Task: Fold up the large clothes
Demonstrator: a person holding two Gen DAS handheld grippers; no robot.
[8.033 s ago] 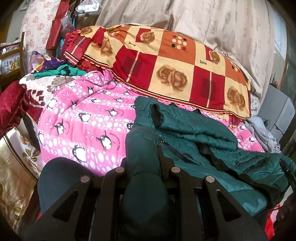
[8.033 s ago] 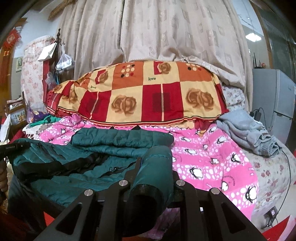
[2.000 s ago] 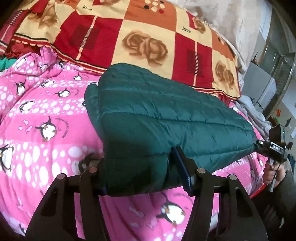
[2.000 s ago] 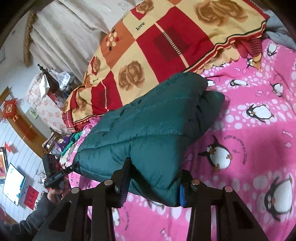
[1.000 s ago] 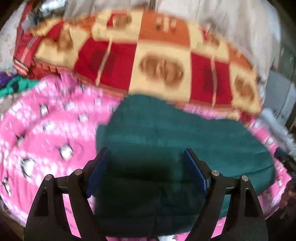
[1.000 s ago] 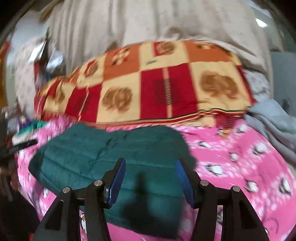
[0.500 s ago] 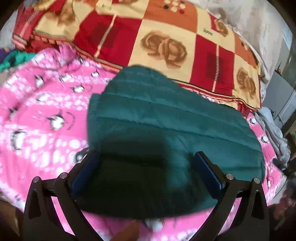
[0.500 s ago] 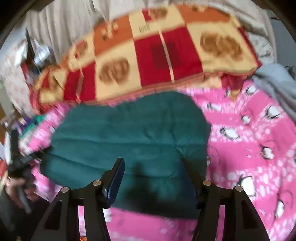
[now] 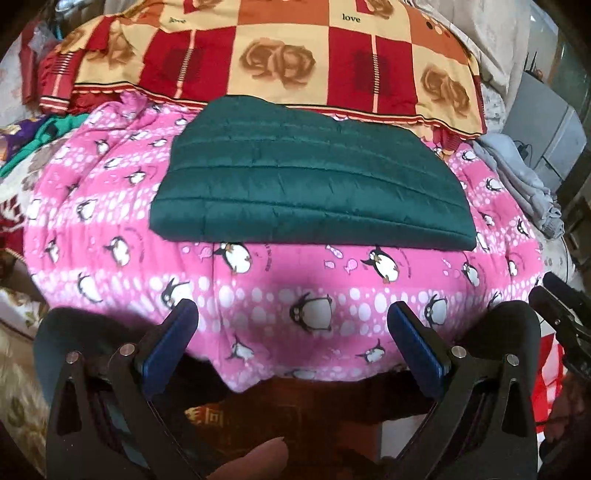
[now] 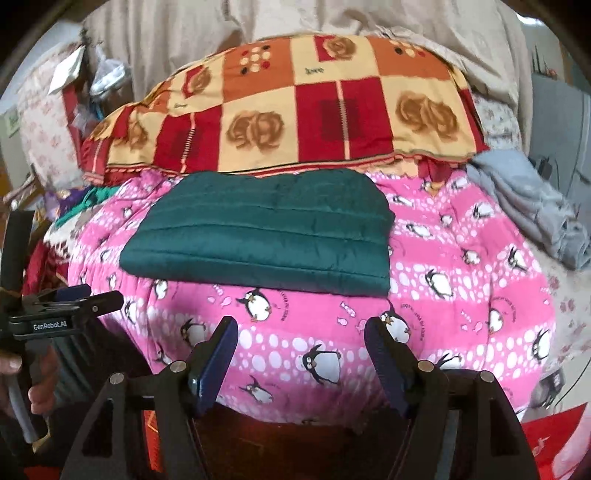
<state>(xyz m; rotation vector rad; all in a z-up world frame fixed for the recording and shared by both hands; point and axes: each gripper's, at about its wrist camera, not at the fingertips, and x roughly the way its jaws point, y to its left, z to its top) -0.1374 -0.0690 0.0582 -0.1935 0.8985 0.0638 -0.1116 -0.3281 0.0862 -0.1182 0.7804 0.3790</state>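
Dark green quilted puffer jacket [image 9: 310, 177], folded into a flat, roughly rectangular pad with horizontal stitched channels, lies on the pink fleece blanket printed with penguins and white dots [image 9: 306, 288]. Its far edge touches the checked red, orange and cream quilt with brown rose motifs [image 9: 273, 55], which is heaped behind it. In the right wrist view the same jacket [image 10: 258, 232] sits centred on the blanket [image 10: 461, 280], which bulges in a rounded mound and drapes over the near edge.

Left gripper [image 9: 293, 332]: black angular frame with blue-padded fingers [image 9: 170, 343], spread wide, holding nothing, near the blanket's front edge and apart from the jacket.

Right gripper [image 10: 301, 356]: the same construction, blue-padded fingers [image 10: 216, 360] spread apart, empty, also short of the jacket.

Crumpled grey soft garment [image 10: 535, 218] lies at the blanket's right margin, well apart from the jacket. Beige patterned curtain [image 10: 295, 18] hangs in folds behind the quilt. From the right wrist view, the left gripper's black body [image 10: 55, 314] appears at the left edge.
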